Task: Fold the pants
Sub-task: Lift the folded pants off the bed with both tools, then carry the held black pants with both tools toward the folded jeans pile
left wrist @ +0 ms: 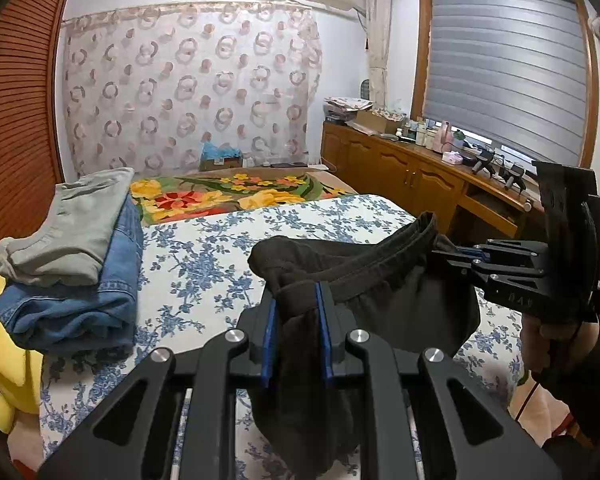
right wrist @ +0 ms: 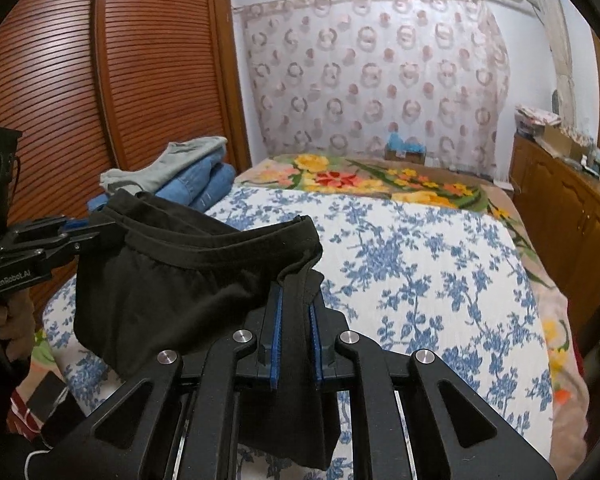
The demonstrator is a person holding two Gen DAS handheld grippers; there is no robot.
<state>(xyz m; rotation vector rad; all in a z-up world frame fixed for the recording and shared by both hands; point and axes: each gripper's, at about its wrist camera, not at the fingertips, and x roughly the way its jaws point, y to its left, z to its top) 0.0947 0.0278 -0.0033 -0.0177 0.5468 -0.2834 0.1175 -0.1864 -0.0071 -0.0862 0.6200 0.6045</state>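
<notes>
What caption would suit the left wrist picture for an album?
Both grippers, left gripper and right gripper, hold black pants by the waistband above a floral bedspread.

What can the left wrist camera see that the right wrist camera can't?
Only the left wrist view shows the grey slatted window blind, the yellow plush toy beside the bed, and the right gripper from the side.

Only the right wrist view shows the left gripper from the side.

Both show the black elastic-waist pants held up by both grippers, the blue floral bedspread, and the folded grey pants on the folded blue jeans.
</notes>
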